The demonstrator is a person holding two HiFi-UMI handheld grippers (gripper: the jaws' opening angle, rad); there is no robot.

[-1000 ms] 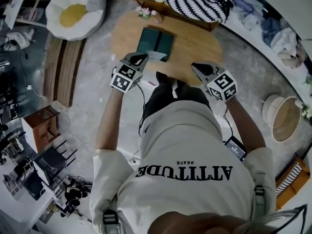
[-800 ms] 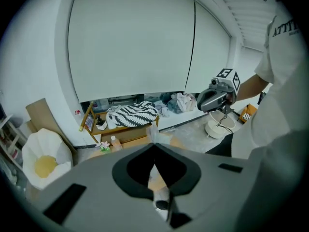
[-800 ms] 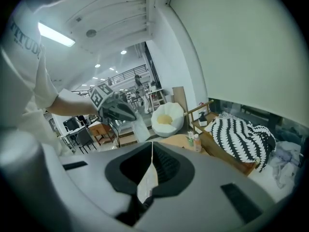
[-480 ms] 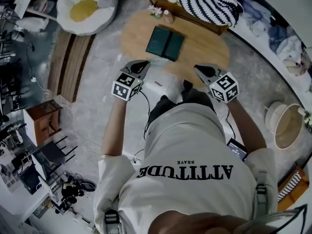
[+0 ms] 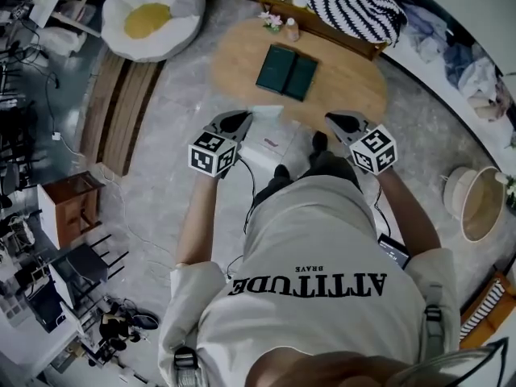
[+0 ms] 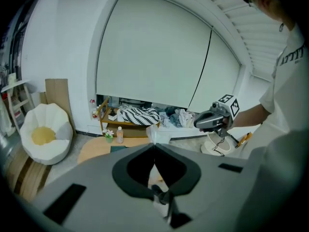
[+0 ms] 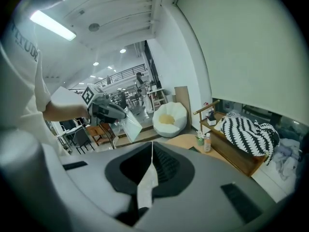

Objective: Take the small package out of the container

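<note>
The person stands just short of the round wooden surface [image 5: 347, 87], a pair of tongs in each hand, both held out at about the same height and well apart.

The left tongs [image 5: 244, 117] are pinched tight on the package [image 5: 267, 111]. It is a flat, thin pouch, translucent white and roughly rectangular, with crinkled edges. It is gripped at one end, so its length carries on past the tips, away from the person and towards the near rim of the surface. It hangs in the air over the floor and touches nothing else. From the right gripper view it slants downward from the tips, broad face showing. From the left gripper view it is nearly edge-on, rising as a narrow pale blade in line with the closed jaws.

The right tongs [image 5: 330, 119] are closed too. A thin white strip [image 7: 144, 180] shows between their jaws, though I can't tell what it is.

A dark green box [image 5: 286, 71] lies on the surface beyond both hands, clear of the package.
</note>
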